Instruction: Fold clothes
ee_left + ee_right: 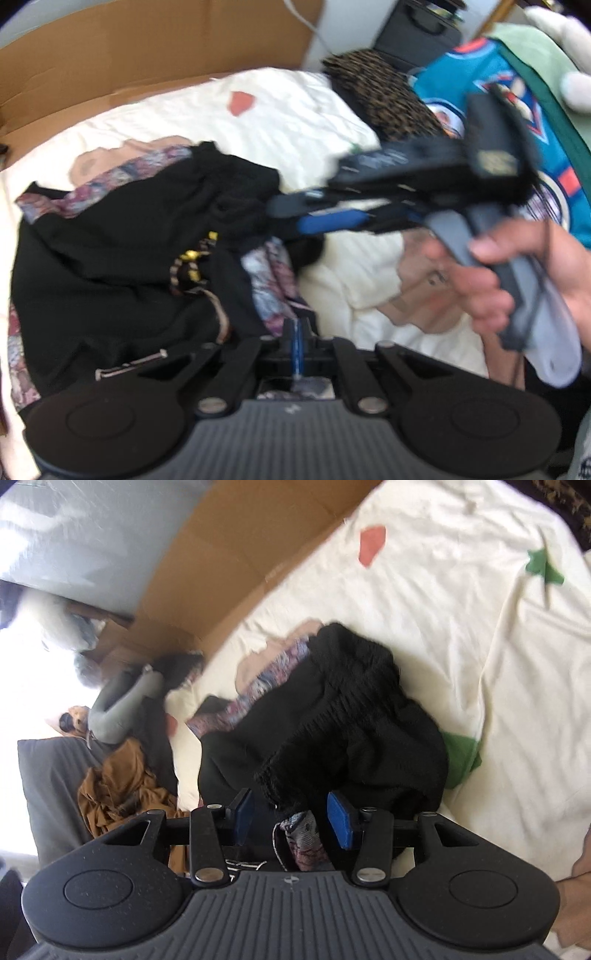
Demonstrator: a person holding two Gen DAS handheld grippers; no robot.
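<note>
Black garment [122, 251]: lay crumpled on the bed, left of centre in the left wrist view; lower centre in the right wrist view [332, 716]. A paisley-patterned lining [269, 291] showed along its edges.
Left gripper [297, 345]: fingers were pressed together at the bottom centre of the left wrist view, pinching a fold of the patterned lining at the garment's lower edge.
Right gripper [291, 818]: blue pads [340, 821] stood apart, with a bunched fold of black fabric and patterned lining between them; no pad was seen touching the cloth. In the left wrist view it [291, 214] reached in from the right, tips at the garment's right edge.
Hand [517, 273]: wrapped the right gripper's grey handle at the right edge of the left wrist view.
Bedsheet [443, 602]: cream, wrinkled, with red and green shapes; it lay under the garment.
Cardboard [147, 48]: stood behind the bed, upper left of the left wrist view.
Teal jersey [480, 85]: upper right of the left wrist view, beside a leopard-print cloth [384, 96].
Brown cloth [122, 790]: heaped at the lower left of the right wrist view, apart from the garment.
</note>
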